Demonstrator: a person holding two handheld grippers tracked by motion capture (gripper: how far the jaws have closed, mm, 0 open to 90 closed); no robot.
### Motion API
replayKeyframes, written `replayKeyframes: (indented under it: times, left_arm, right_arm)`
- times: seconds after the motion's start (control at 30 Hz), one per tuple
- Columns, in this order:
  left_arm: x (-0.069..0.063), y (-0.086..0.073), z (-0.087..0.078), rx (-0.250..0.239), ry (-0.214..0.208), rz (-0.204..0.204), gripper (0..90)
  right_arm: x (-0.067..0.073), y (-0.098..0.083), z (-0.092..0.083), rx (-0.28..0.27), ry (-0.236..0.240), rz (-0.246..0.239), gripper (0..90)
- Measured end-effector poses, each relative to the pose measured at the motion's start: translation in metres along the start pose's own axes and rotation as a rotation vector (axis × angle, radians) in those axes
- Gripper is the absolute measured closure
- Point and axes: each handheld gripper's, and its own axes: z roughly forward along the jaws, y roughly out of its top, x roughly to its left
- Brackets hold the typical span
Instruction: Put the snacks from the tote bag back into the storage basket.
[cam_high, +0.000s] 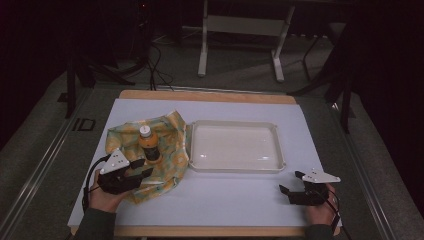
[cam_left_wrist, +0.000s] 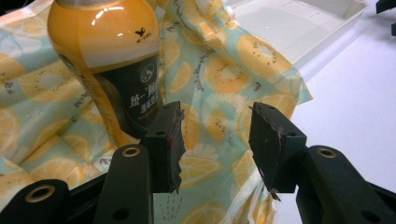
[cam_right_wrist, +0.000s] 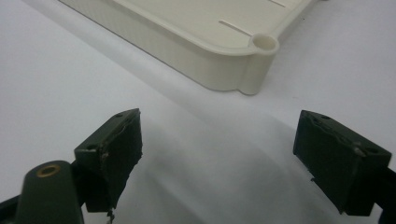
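White sheet over a wooden table (cam_high: 210, 210), dark room behind it. Nearest the person, the left gripper (cam_high: 140, 167) sits over the citrus-print cloth (cam_high: 167, 132), jaws apart with nothing between them, just short of the orange bottle (cam_high: 148, 145) standing upright on that cloth. The right gripper (cam_high: 292, 182) rests on the sheet, jaws spread wide, near the corner of the white tray (cam_high: 235, 167). The tray touches the cloth's edge.

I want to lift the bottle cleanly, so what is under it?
The orange bottle stands upright on the lemon-print cloth, which lies rumpled on the white table. The patch of cloth right beneath its base is covered.
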Motion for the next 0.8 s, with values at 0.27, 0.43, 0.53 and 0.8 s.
replayKeyframes:
  times: [0.27,0.43,0.53,0.8]
  left_arm:
    - [0.005,0.006,-0.004,0.009,0.002,0.018,54.3]
    - [0.008,0.01,-0.007,0.016,0.0,0.029,54.3]
    - [0.011,0.013,-0.009,0.019,0.002,0.031,54.3]
    - [0.016,0.02,-0.01,0.031,0.007,0.042,53.9]
  right_arm:
    - [0.0,0.0,0.0,-0.003,-0.001,0.0,15.1]
    - [0.0,0.0,0.0,-0.004,-0.001,0.0,15.1]
    - [0.0,0.0,0.0,-0.004,-0.001,0.0,15.1]
    - [0.0,0.0,0.0,-0.001,-0.003,-0.003,15.1]
